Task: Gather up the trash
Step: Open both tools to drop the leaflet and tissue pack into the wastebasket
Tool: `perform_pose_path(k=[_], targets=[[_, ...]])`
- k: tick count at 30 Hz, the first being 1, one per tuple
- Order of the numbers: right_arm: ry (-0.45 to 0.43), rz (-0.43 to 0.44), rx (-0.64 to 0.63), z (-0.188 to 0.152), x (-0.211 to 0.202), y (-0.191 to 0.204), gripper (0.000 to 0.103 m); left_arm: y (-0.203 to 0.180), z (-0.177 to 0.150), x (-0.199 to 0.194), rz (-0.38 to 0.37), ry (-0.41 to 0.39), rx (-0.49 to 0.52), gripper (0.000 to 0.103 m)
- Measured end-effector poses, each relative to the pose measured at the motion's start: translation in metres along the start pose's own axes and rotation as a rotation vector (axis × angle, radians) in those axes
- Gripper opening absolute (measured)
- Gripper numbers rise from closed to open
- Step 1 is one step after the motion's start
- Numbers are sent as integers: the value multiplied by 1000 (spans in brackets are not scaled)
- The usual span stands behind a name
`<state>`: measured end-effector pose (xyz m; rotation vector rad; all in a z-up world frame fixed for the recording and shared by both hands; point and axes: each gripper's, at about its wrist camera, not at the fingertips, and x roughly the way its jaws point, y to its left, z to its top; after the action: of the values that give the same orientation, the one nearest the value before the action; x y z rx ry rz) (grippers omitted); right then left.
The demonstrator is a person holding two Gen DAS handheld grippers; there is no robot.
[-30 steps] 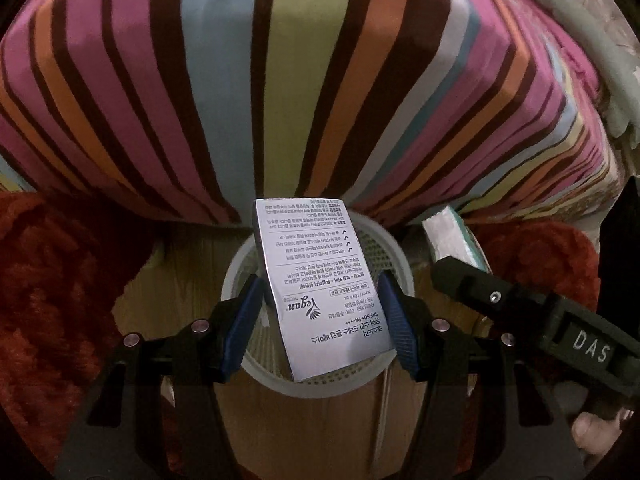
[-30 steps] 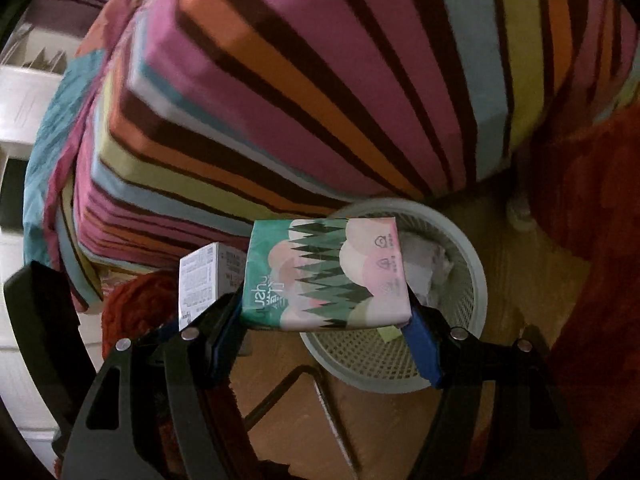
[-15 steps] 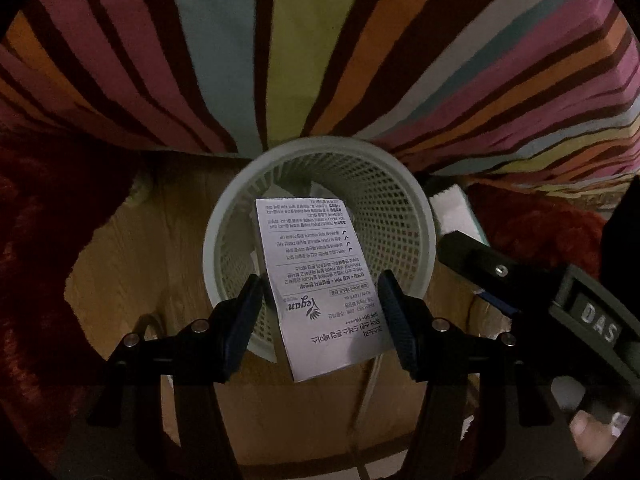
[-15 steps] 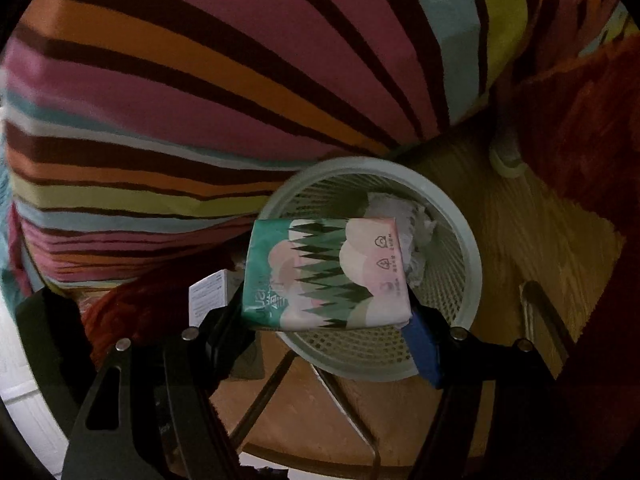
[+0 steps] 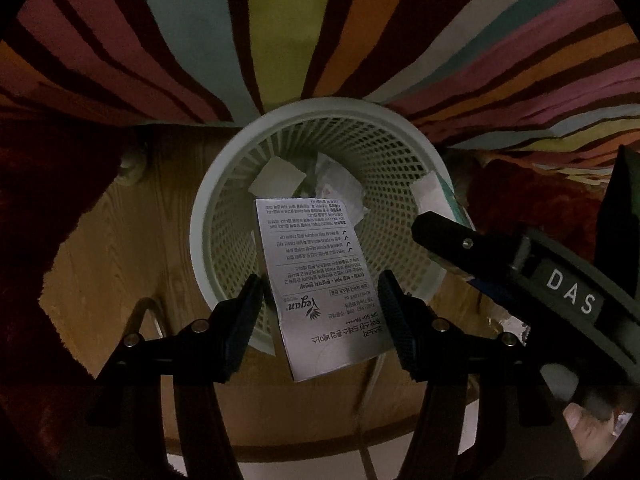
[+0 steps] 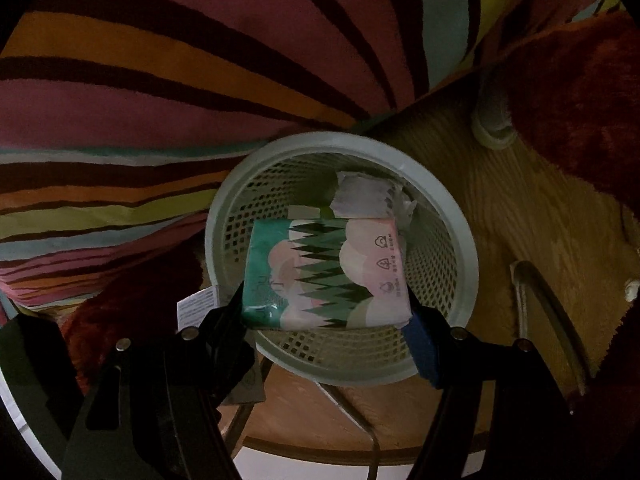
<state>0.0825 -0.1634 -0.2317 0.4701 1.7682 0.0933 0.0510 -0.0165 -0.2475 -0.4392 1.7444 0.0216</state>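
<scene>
My left gripper (image 5: 320,300) is shut on a white printed box (image 5: 316,276) and holds it over the near rim of a pale mesh waste basket (image 5: 224,196). My right gripper (image 6: 328,312) is shut on a green and pink tissue pack (image 6: 324,276) and holds it above the same basket (image 6: 460,240). Crumpled paper (image 5: 336,176) lies at the basket's bottom, and it shows in the right wrist view (image 6: 364,196) too. The right gripper's body (image 5: 520,272) shows at the right of the left wrist view.
A striped bedcover (image 5: 280,40) hangs just behind the basket. The basket stands on a wooden floor (image 5: 120,248) between dark red rugs (image 5: 40,220) (image 6: 580,100). A round foot (image 6: 492,120) stands by the right rug. Thin metal legs (image 6: 548,308) cross the floor.
Both grippers have moved forward and down toward the basket, which now looks larger and lies under both held items. The basket's inside with the paper has come into view.
</scene>
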Motion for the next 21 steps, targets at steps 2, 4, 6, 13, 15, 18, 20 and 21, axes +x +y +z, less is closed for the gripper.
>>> perform_pose_path(k=[2,4,6,13,15,18,20,21], targets=[[9,-3,3,2,4,-4,67,1,1,3,3,10,-2,59],[16,-5,11,4,8,-3,67,2,2,8,6,21,-9,59],[22,-7,18,5,11,-5,67,3,4,12,7,31,-17,59],[49,-10,49,8,21,-8,67,4,9,21,12,50,-31,59],[55,-12,52,9,22,-9,67,3,10,24,20,57,-29,59],[61,-13,58,10,24,-10,67,3,11,31,26,75,-25,59],[64,-6,65,11,24,-11,67,2,11,33,27,90,-27,59],[64,-7,67,12,22,-12,67,3,10,34,23,95,-30,59]])
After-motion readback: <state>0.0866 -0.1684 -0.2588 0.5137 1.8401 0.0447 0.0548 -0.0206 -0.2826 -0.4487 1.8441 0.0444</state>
